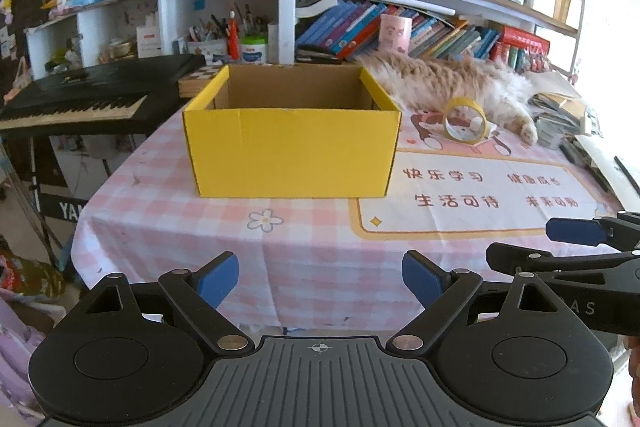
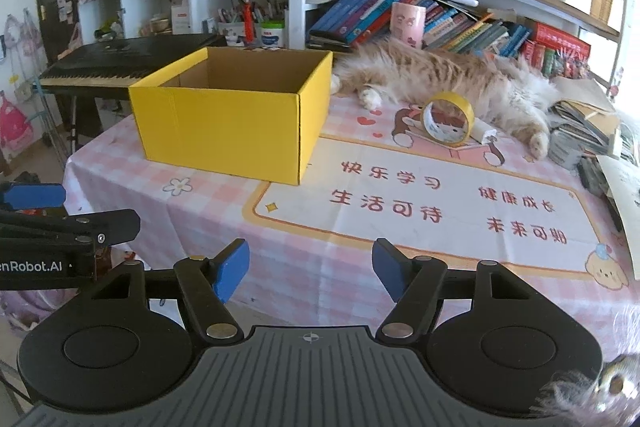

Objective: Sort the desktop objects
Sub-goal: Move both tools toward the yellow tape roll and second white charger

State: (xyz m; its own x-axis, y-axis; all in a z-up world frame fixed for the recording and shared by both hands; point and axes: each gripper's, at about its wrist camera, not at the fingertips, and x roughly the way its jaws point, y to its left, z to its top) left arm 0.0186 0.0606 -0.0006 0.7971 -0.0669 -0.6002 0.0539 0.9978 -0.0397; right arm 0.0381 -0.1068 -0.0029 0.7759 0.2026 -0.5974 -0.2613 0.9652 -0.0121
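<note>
On the pink checked table (image 2: 200, 211), toward its far edge, a yellow tape roll (image 2: 448, 123) stands on its rim, its open core facing the near edge. A white tube (image 2: 482, 135) lies against it; a ginger cat (image 2: 440, 75) sprawls just behind. The yellow box (image 2: 228, 131) sits open-topped toward the left side. A black arm reads "enRobot.AI". The left gripper (image 1: 320, 279) and right gripper (image 2: 310, 273) both gape, holding nothing.
</note>
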